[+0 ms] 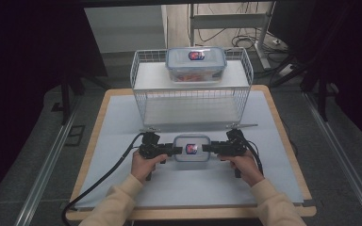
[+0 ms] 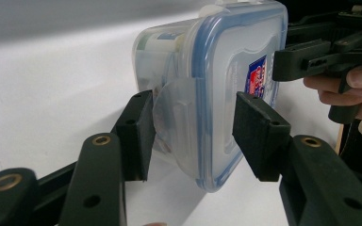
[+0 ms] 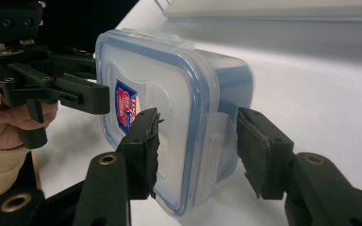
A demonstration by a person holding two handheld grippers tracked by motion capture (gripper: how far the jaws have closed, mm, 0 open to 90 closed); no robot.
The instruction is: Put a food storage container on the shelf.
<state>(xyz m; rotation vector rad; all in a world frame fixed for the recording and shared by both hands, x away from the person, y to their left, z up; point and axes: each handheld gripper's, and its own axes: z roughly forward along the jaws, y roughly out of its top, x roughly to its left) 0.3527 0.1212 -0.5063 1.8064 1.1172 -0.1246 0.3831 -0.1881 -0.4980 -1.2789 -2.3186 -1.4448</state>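
A small clear box with a blue-sealed lid and a red-blue sticker (image 1: 192,149) lies on the white mat near the table's front. My left gripper (image 1: 178,149) is at its left end. In the left gripper view its open jaws (image 2: 193,117) straddle the box's (image 2: 217,94) side latch flap, one jaw under the flap, the other over the lid, with a gap showing. My right gripper (image 1: 206,149) is at the opposite end. There its open jaws (image 3: 199,127) stand either side of the box's (image 3: 169,108) other latch, one pad near the lid.
A white wire basket (image 1: 143,89) stands behind the box at mid table, with a second, larger lidded box (image 1: 196,63) holding something red on its top shelf. White mat (image 1: 118,141) spreads left and right of my hands. Cables trail off the front left.
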